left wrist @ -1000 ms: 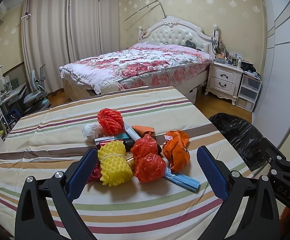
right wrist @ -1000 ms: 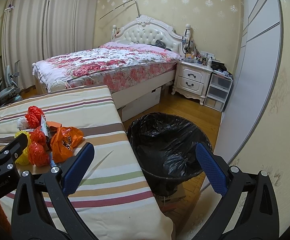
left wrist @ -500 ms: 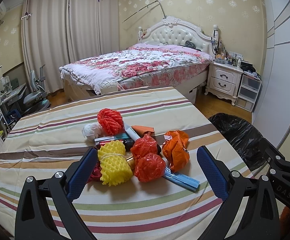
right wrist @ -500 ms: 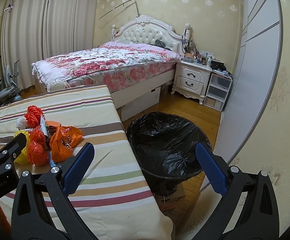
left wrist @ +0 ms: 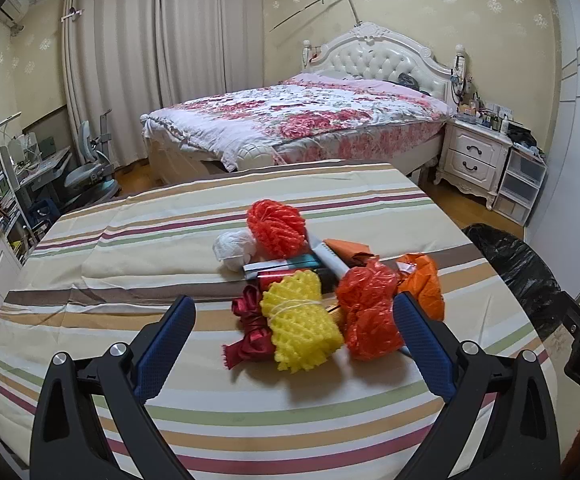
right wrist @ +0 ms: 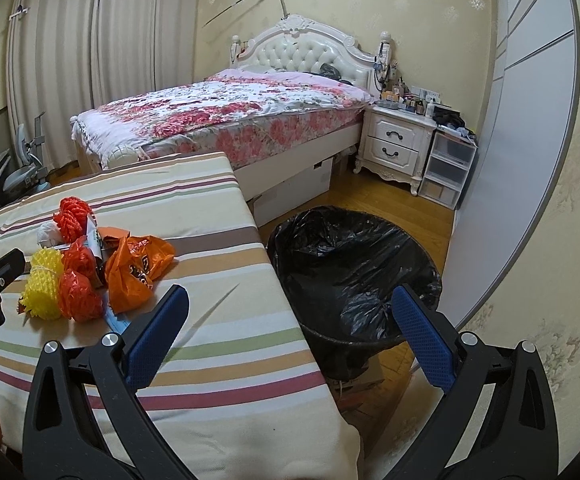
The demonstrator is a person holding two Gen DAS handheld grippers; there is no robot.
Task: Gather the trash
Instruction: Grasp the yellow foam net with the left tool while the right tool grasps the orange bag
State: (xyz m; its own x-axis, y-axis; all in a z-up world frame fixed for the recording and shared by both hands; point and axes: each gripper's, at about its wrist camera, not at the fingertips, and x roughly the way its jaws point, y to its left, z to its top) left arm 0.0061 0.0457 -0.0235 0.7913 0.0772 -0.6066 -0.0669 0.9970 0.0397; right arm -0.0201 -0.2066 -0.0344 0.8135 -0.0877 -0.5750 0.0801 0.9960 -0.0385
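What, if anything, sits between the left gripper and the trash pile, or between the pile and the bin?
Nothing visible. The left gripper is open, with bare striped cloth before the yellow foam net and red bag. The bin stands open beside the table edge, apart from the pile.

Floral bed (left wrist: pixel 302 120), nightstand (right wrist: pixel 394 148), drawn curtains (left wrist: pixel 150 60).
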